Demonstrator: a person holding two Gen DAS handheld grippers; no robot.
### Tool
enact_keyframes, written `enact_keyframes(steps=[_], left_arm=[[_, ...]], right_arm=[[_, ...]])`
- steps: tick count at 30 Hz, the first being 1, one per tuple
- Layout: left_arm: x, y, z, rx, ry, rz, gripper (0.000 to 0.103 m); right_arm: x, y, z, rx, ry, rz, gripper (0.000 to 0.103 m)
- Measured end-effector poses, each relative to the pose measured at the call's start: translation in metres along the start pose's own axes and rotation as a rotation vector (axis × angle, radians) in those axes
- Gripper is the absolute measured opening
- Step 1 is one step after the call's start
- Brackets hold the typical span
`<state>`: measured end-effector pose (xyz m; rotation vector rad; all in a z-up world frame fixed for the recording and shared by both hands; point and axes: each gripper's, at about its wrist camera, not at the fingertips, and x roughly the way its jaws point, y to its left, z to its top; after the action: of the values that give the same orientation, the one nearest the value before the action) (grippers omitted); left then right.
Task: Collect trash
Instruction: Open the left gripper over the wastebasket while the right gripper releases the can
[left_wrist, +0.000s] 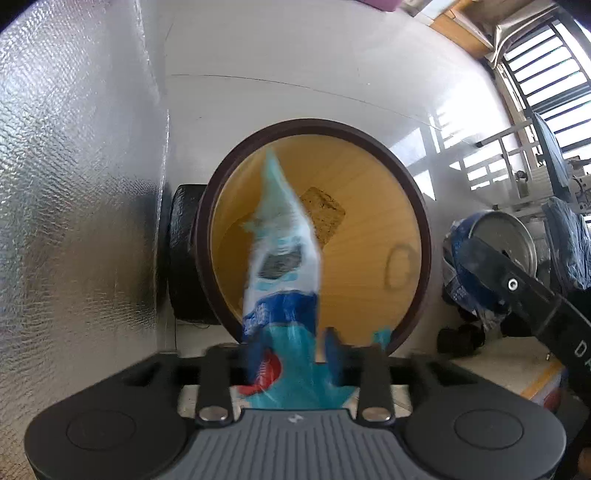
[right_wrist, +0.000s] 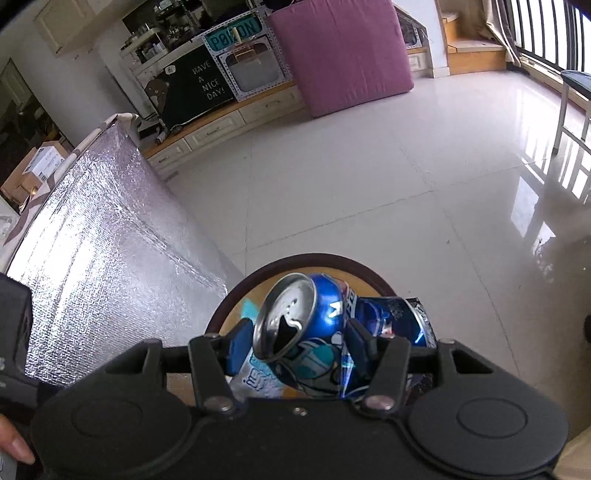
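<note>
The left claw (left_wrist: 291, 350) pointed down over a round bin (left_wrist: 314, 236) on the floor. Its fingers stood apart, and a blurred blue and white wrapper (left_wrist: 284, 266) hung loose between them, above the bin's mouth. The right claw (right_wrist: 295, 343) pinched a dented blue can (right_wrist: 306, 332) over the same bin (right_wrist: 236, 306), with a silver foil panel (right_wrist: 110, 258) to its left

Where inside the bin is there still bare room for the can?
Bare bin floor lies right of the falling wrapper, between the brown square and the right wall. The left side is crowded by the wrapper. The right gripper holds the can above the rim.
</note>
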<state>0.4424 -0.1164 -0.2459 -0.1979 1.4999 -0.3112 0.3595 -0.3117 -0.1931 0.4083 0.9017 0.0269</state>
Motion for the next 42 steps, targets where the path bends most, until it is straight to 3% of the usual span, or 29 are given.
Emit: enact_keyframes(steps=[3, 14, 23, 25, 29, 42], left_arm=[[-0.004, -0.003, -0.001, 0.021, -0.019, -0.002, 0.05], [-0.004, -0.008, -0.007, 0.093, -0.042, 0.051, 0.05], [-0.011, -0.013, -0.01, 0.133, -0.104, 0.13, 0.051], [-0.011, -0.012, -0.01, 0.14, -0.101, 0.139, 0.056], [-0.009, -0.013, -0.012, 0.152, -0.115, 0.164, 0.068], [-0.009, -0.011, -0.023, 0.169, -0.134, 0.214, 0.081]], right_arm=[[-0.002, -0.004, -0.002, 0.002, 0.0, 0.001, 0.056], [-0.004, -0.006, -0.001, -0.004, 0.001, 0.002, 0.055], [0.026, -0.001, -0.008, -0.036, 0.097, 0.032, 0.056], [0.031, -0.003, -0.009, -0.031, 0.107, 0.016, 0.058], [0.031, -0.008, -0.009, -0.003, 0.1, 0.002, 0.072], [0.026, -0.004, -0.016, -0.113, 0.14, -0.07, 0.073]])
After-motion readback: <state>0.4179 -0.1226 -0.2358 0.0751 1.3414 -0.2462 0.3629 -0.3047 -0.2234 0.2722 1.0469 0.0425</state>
